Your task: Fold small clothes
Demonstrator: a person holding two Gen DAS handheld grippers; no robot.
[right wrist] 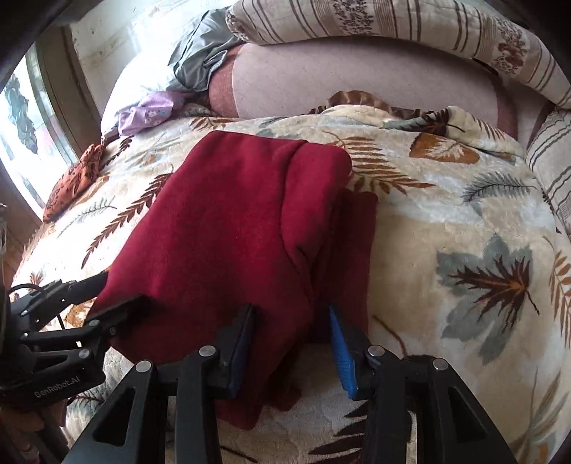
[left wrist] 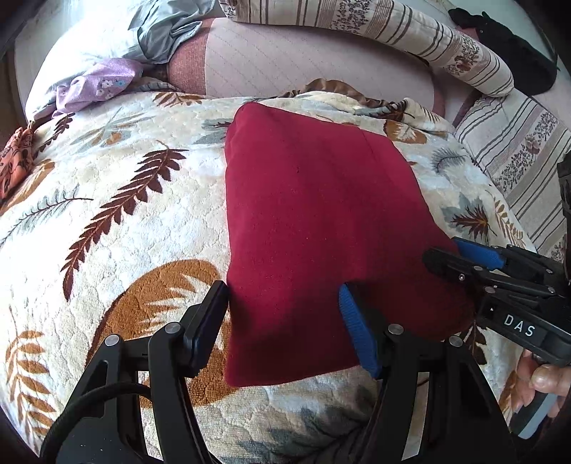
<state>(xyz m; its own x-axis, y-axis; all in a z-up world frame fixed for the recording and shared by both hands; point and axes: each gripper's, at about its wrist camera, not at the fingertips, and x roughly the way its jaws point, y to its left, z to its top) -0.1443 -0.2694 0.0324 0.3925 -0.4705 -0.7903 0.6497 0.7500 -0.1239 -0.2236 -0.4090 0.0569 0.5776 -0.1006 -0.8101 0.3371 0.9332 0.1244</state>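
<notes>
A dark red garment (left wrist: 314,221) lies folded on the leaf-patterned blanket (left wrist: 117,221); it also shows in the right wrist view (right wrist: 228,228). My left gripper (left wrist: 285,303) is open, its fingers straddling the garment's near left edge with cloth between them. My right gripper (right wrist: 291,321) is open too, its fingers either side of a raised fold at the garment's near right edge. The right gripper also appears in the left wrist view (left wrist: 464,264), and the left gripper in the right wrist view (right wrist: 107,303).
A lilac cloth (left wrist: 100,84), a grey garment (left wrist: 167,35) and an orange patterned cloth (left wrist: 14,160) lie at the bed's far left. A striped floral quilt (left wrist: 410,32) runs along the back and right. A window (right wrist: 21,117) is at left.
</notes>
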